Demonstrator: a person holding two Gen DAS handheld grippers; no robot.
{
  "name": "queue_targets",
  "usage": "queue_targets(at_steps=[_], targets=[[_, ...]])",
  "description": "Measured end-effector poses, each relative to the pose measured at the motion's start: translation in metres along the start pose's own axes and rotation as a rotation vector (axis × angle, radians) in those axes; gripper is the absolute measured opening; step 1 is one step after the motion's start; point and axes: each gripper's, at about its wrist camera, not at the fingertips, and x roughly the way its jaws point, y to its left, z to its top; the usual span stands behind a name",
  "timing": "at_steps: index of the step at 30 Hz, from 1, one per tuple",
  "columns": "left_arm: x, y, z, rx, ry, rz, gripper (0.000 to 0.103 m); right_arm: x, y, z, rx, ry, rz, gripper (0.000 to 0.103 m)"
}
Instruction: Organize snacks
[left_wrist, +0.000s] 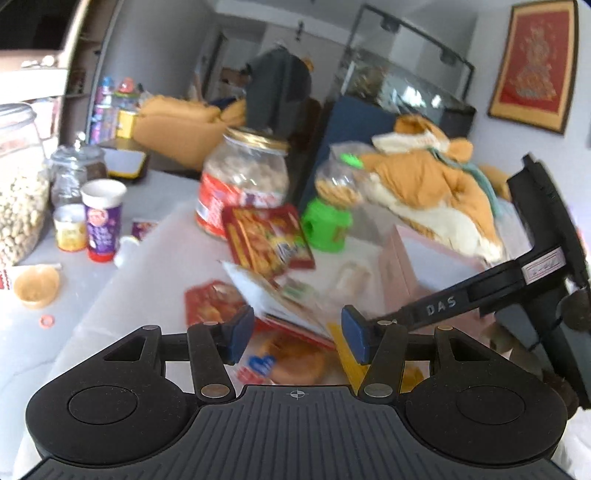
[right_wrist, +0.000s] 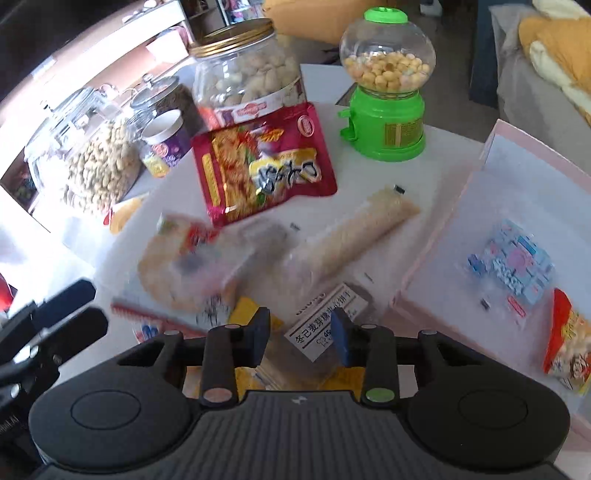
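- Loose snack packets (right_wrist: 255, 254) lie heaped mid-surface, beside the pink tray (right_wrist: 476, 192) at the right edge, which holds two packets.
- Right tongs (right_wrist: 300, 338) stand apart over a labelled packet (right_wrist: 325, 325), gripping nothing.
- Left tongs (left_wrist: 297, 334) stand apart, empty, over the heap.
- Judged step: picking; next, close on one packet alone.

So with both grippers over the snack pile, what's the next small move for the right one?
Probably lower the open right gripper and close on the white-labelled packet lying between its fingers; the pink tray to its right already holds two packets.
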Motion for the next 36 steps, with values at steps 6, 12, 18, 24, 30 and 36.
queue_targets(at_steps=[6,12,18,24,30,36], targets=[[0.003,-0.028,-0.015,0.032,0.068,-0.054,0.058,-0.019,-0.011,-0.026,-0.001,0.006,-0.044,0.032],[0.033,-0.066,0.0,0.152,0.062,-0.127,0.058,-0.023,-0.053,-0.064,0.091,0.014,-0.138,0.032],[0.098,-0.067,0.005,0.254,0.207,-0.08,0.049,-0.039,-0.062,-0.097,0.088,-0.068,-0.118,0.039],[0.063,-0.075,-0.022,0.376,0.273,-0.145,0.049,-0.057,-0.066,-0.111,0.056,-0.156,-0.054,0.06],[0.039,-0.098,-0.045,0.543,0.292,-0.128,0.05,-0.047,-0.052,-0.074,0.087,-0.226,-0.01,0.06],[0.04,-0.095,-0.041,0.509,0.284,-0.093,0.05,-0.014,-0.053,-0.056,0.182,-0.156,0.056,0.04]])
